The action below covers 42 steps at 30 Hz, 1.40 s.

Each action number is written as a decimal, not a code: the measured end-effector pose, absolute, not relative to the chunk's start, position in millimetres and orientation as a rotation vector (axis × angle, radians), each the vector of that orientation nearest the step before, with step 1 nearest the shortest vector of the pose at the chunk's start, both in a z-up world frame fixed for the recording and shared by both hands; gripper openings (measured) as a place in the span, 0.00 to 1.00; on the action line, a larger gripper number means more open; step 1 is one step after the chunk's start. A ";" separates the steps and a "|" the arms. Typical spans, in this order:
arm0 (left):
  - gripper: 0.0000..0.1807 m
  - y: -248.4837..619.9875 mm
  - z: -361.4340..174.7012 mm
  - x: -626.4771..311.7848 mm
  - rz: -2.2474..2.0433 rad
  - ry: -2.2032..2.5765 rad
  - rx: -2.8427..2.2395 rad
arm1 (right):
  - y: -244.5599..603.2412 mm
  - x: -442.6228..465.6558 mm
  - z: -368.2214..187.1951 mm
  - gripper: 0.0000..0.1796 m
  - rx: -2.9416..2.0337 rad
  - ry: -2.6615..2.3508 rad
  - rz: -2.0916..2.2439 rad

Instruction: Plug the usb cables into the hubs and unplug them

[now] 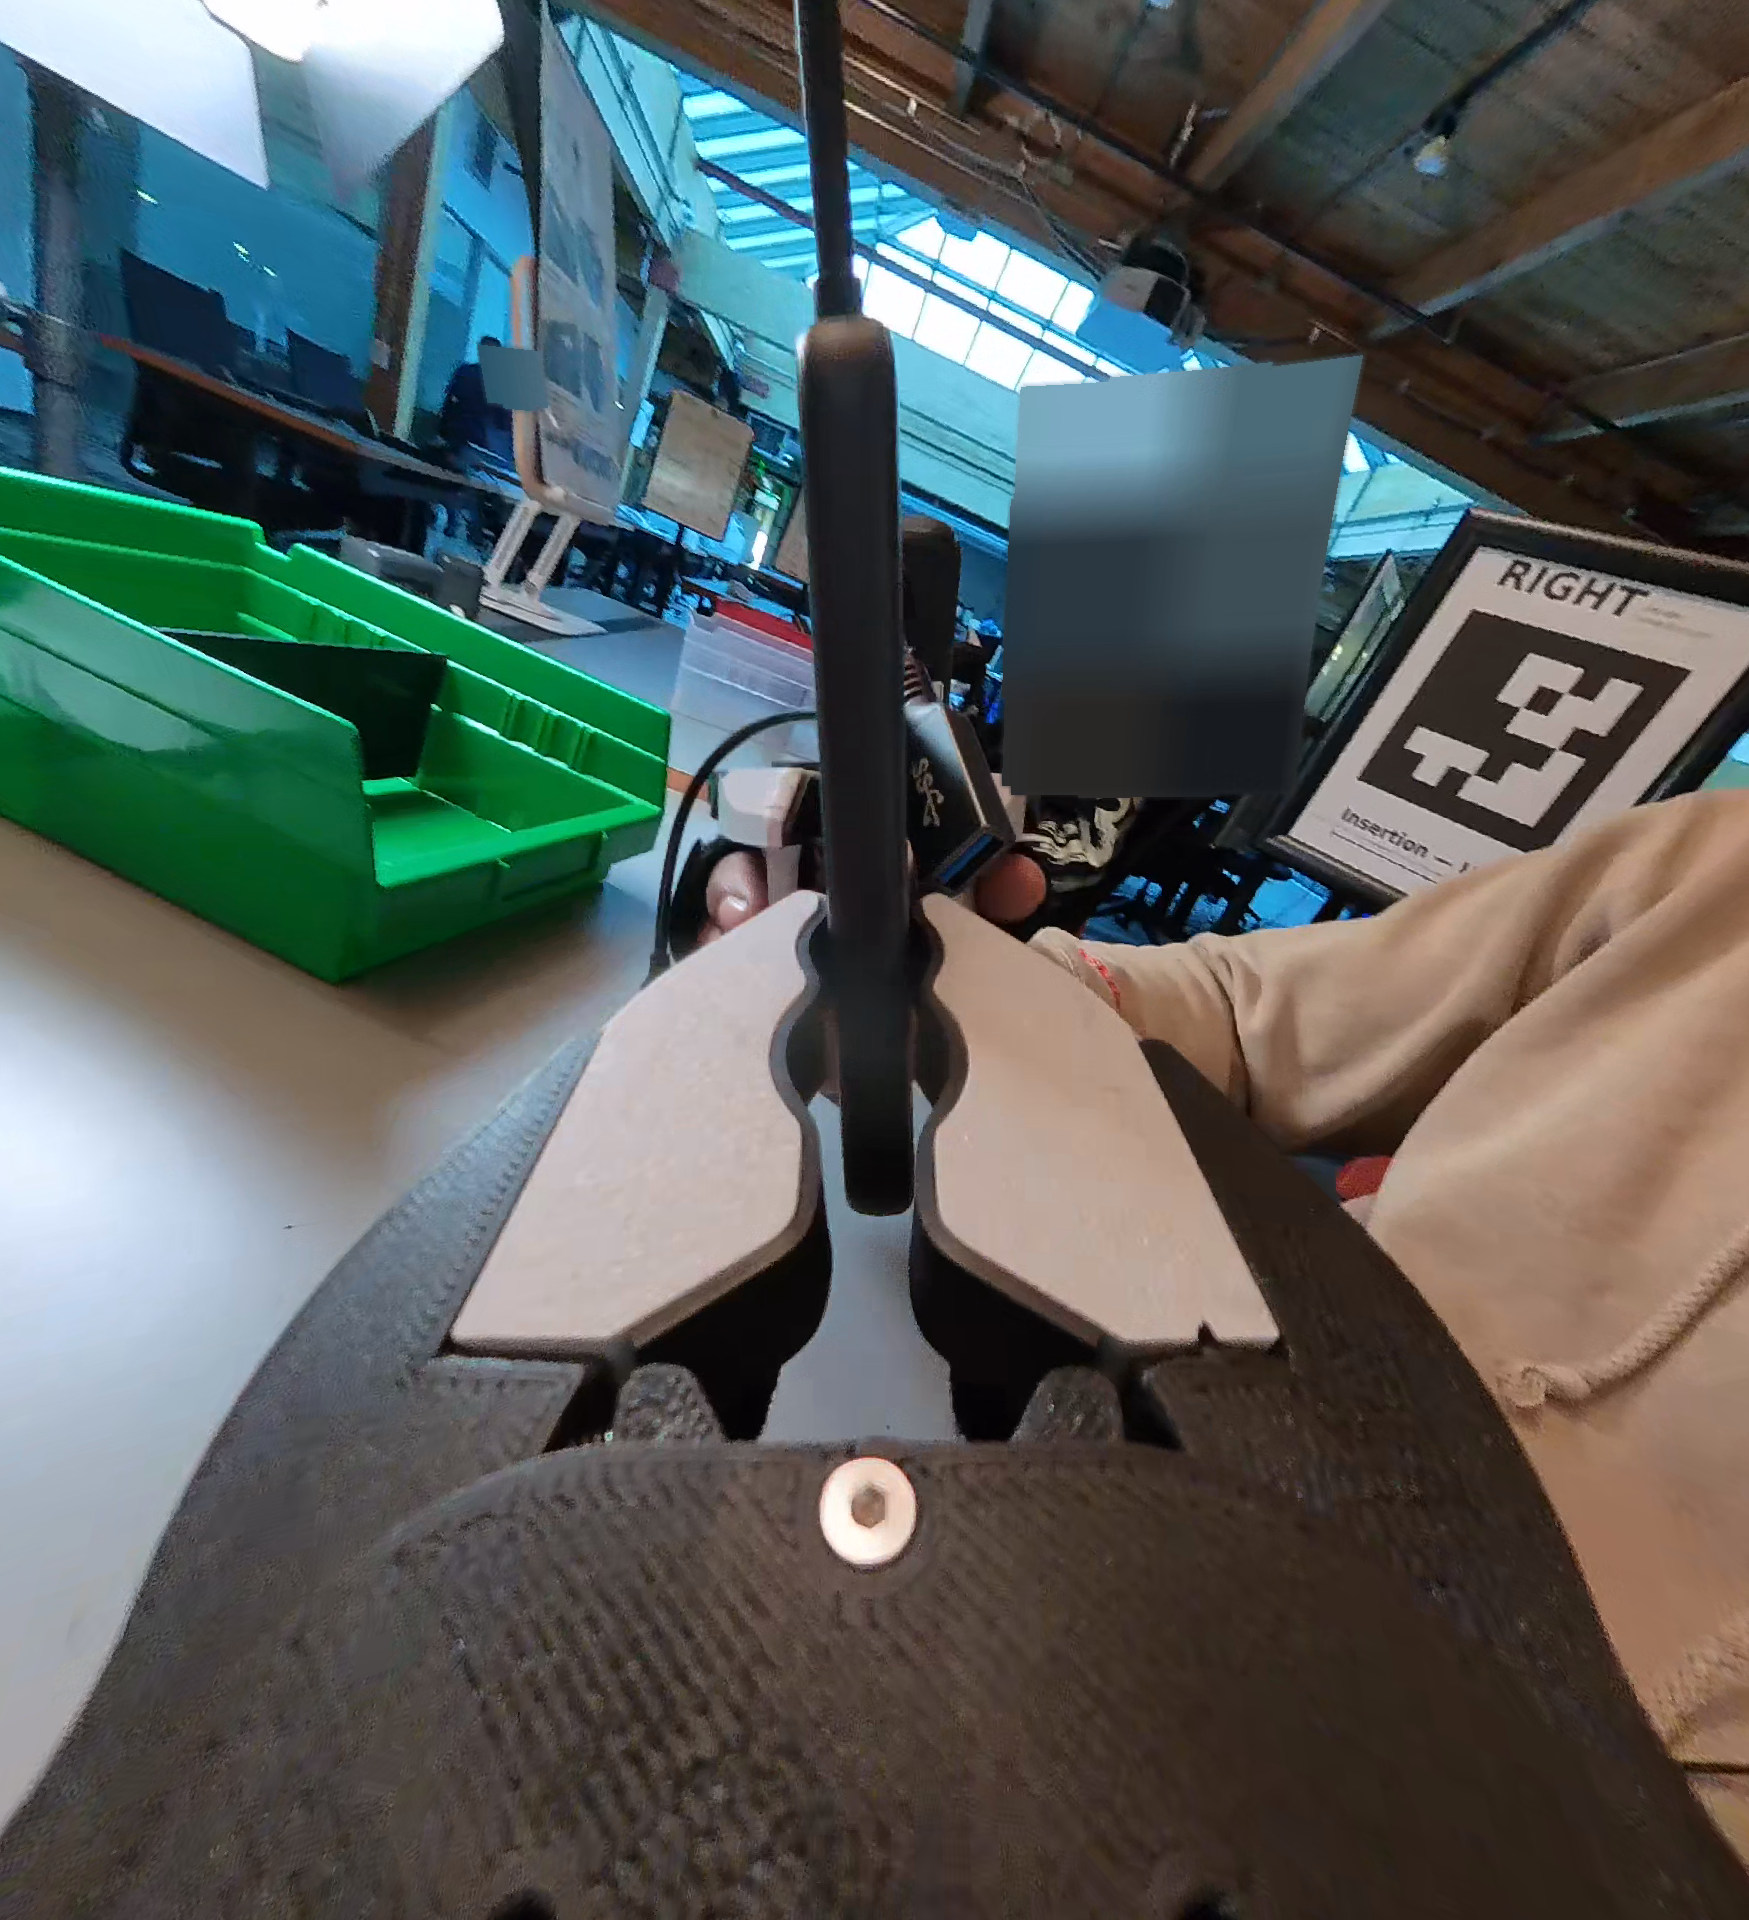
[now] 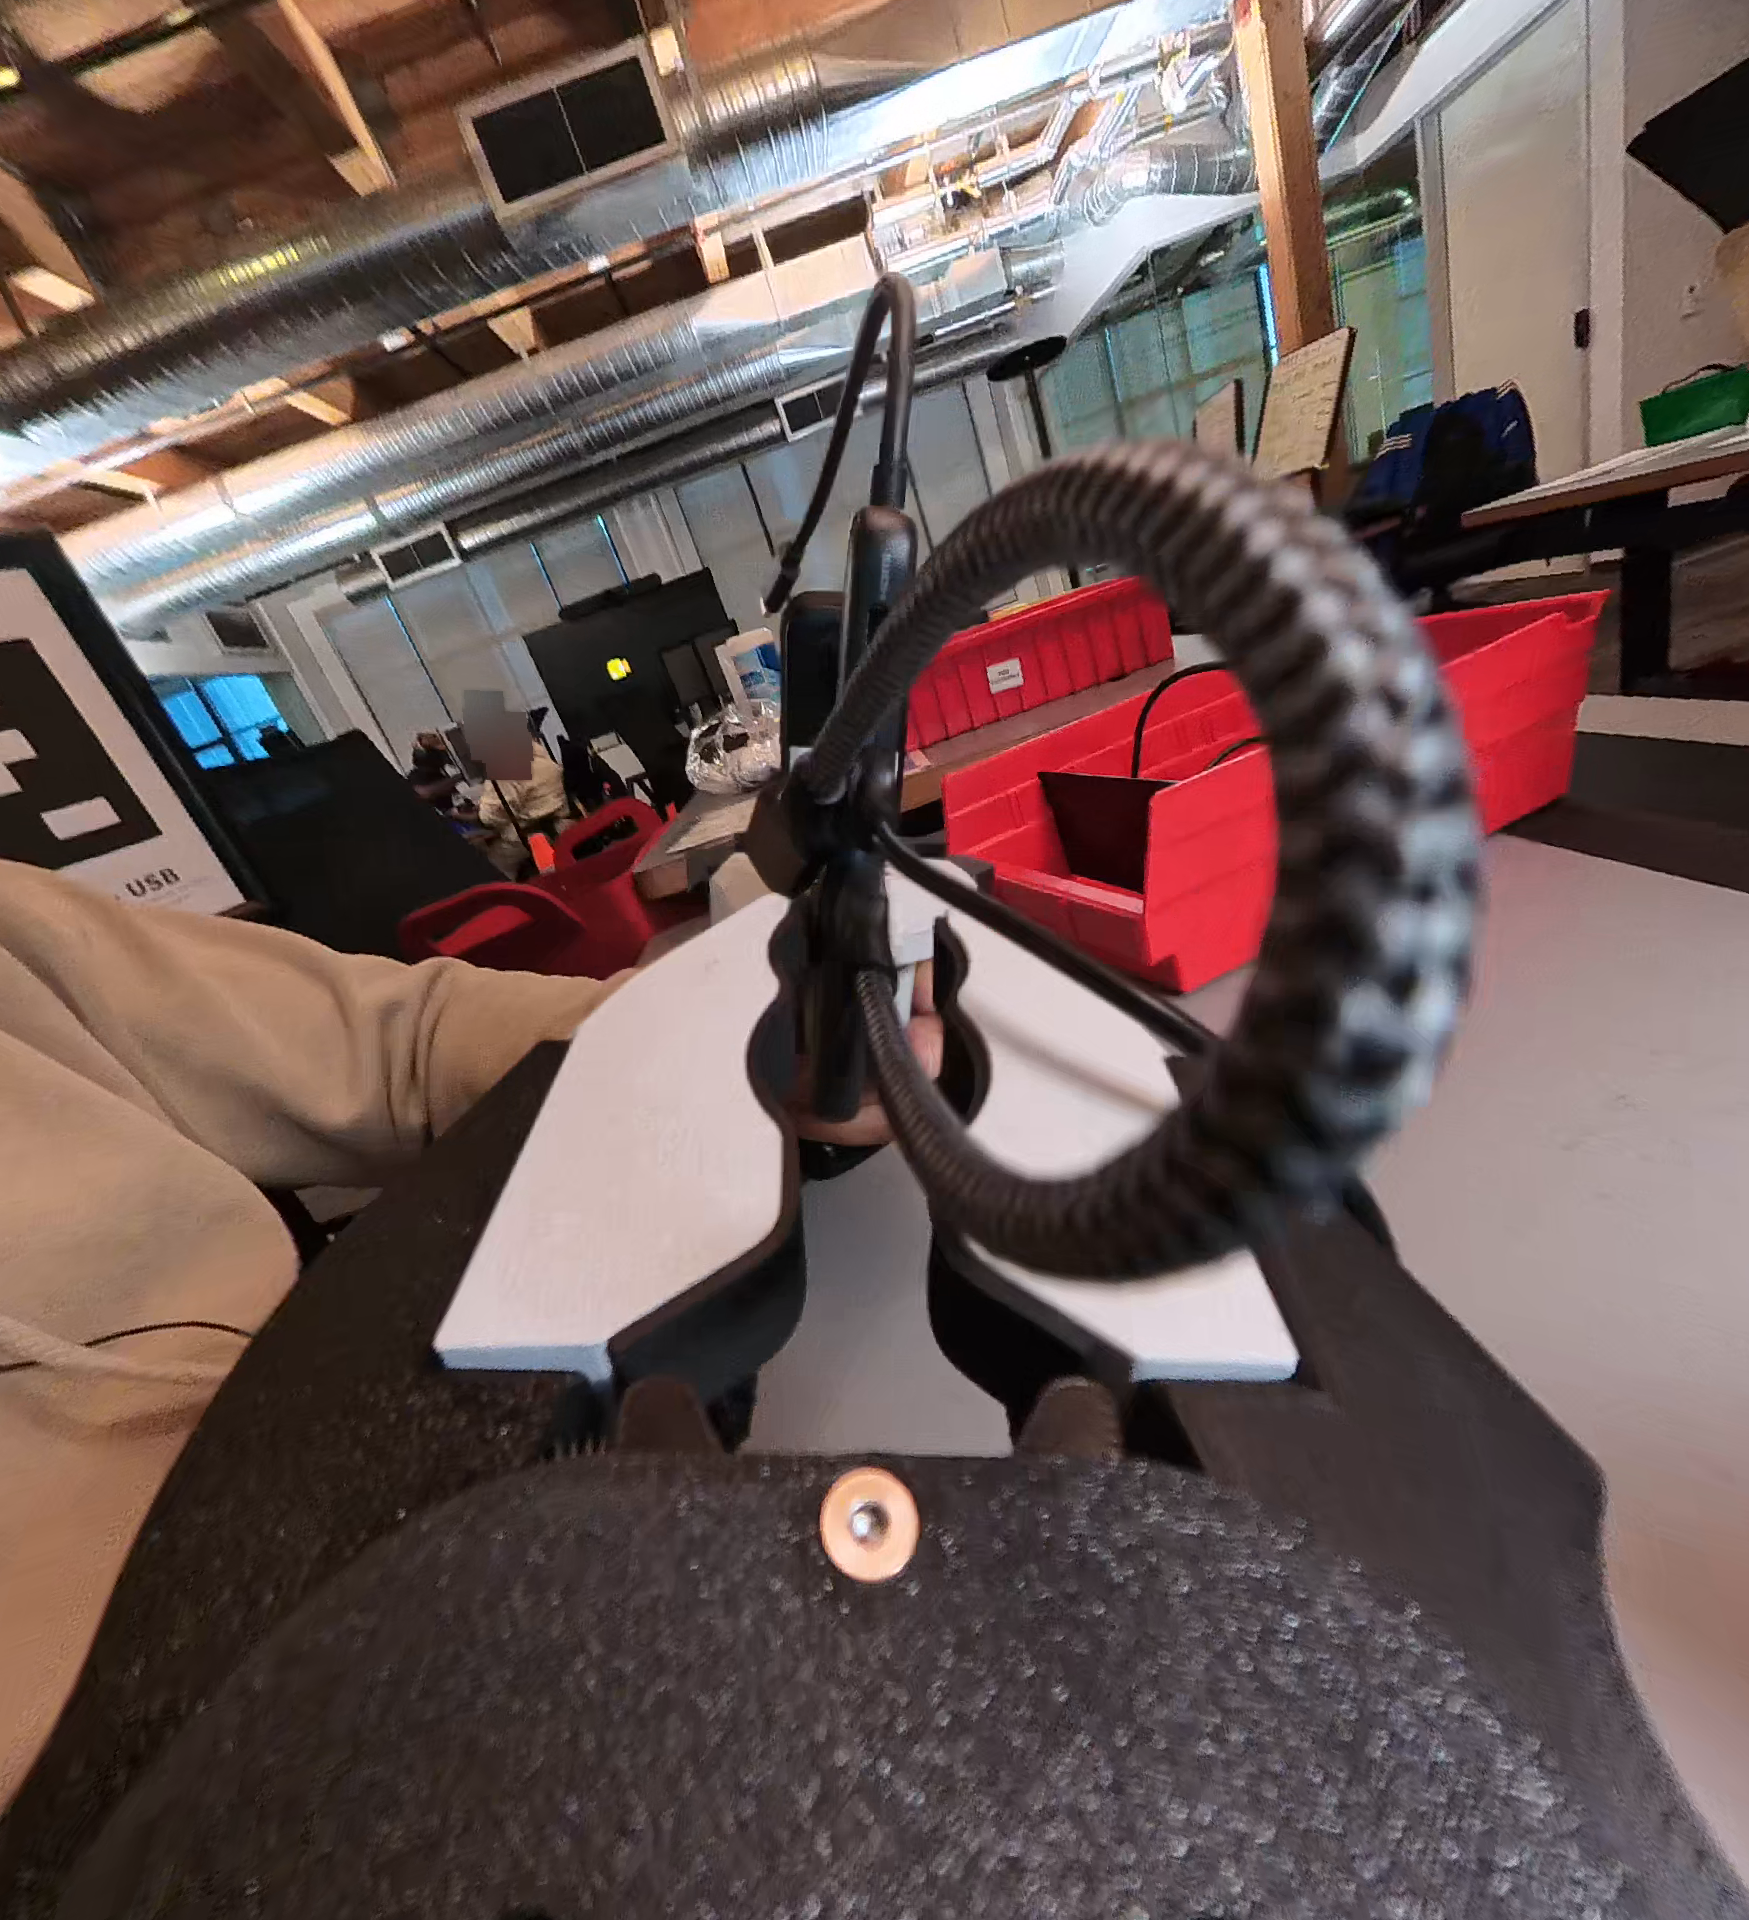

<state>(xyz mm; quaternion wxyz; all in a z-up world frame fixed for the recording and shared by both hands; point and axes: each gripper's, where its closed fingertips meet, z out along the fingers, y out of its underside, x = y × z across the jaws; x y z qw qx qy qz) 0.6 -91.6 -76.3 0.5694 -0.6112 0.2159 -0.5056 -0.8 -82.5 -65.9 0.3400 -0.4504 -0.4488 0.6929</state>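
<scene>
- Left wrist view: my left gripper (image 1: 868, 935) has its jaws pressed onto a slim black hub (image 1: 854, 727), which stands upright between the pale fingers (image 1: 672, 1132), edge toward the camera.
- The lower end of the hub sits deep in the gap between my fingers, and its upper end rises well above the tips, with a thin black lead (image 1: 828, 156) going up out of the frame.
- Just beyond the hub, on its right, a black USB plug (image 1: 953, 800) with a braided cable is tilted toward the hub. I cannot tell if it touches a port.
- A beige sleeve (image 1: 1472, 1039) comes in from the right.
- The surface is a pale grey table (image 1: 122, 1195). A green bin (image 1: 278, 748) lies far left, and a framed marker sign (image 1: 1535, 717) stands far right, under a wooden ceiling.
- Right wrist view: my right gripper (image 2: 865, 956) is pinching the braided USB cable (image 2: 1369, 831) near its plug end, at the fingertips.
- The cable curls in a big loop to the right, over my right finger (image 2: 1109, 1299).
- The hub (image 2: 875, 582) stands upright just behind my tips, held by the other gripper, which is mostly hidden.
- Red bins (image 2: 1161, 831) stand far right on the table (image 2: 1628, 1143), and silver ducts run under the ceiling.
</scene>
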 end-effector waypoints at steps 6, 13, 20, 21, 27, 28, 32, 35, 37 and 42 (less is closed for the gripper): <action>0.07 -94.3 -82.4 5.7 -1.189 0.559 -1.467 | -87.8 1.2 -69.1 0.05 -1.143 -1.242 1.767; 0.07 -102.9 -81.0 6.1 -1.120 0.678 -1.465 | -101.4 -0.1 -76.8 0.05 -1.112 -1.342 1.740; 0.07 -108.6 -73.9 8.7 -1.037 0.765 -1.486 | -107.6 3.4 -67.3 0.04 -1.024 -1.387 1.656; 0.07 -109.7 -70.1 6.9 -1.015 0.775 -1.481 | -107.2 5.5 -63.1 0.05 -1.006 -1.388 1.644; 0.07 -110.8 -22.1 -92.4 -0.868 0.568 -1.358 | -45.3 62.2 -16.3 0.06 -0.972 -1.213 1.547; 0.07 -110.9 -23.5 -97.7 -0.867 0.552 -1.358 | -44.1 63.7 -14.9 0.05 -0.979 -1.211 1.548; 0.07 -104.9 -38.4 -88.2 -0.878 0.559 -1.403 | -38.2 55.4 -29.0 0.05 -1.053 -1.222 1.537; 0.07 -102.8 -47.8 -76.2 -0.893 0.582 -1.425 | -29.6 54.1 -35.1 0.05 -1.098 -1.206 1.522; 0.07 -102.0 -50.5 -72.4 -0.914 0.574 -1.420 | -18.9 55.6 -37.3 0.05 -1.145 -1.182 1.483; 0.07 -96.3 -61.2 -68.8 -0.933 0.551 -1.454 | 46.7 70.9 -56.1 0.05 -1.406 -1.105 1.171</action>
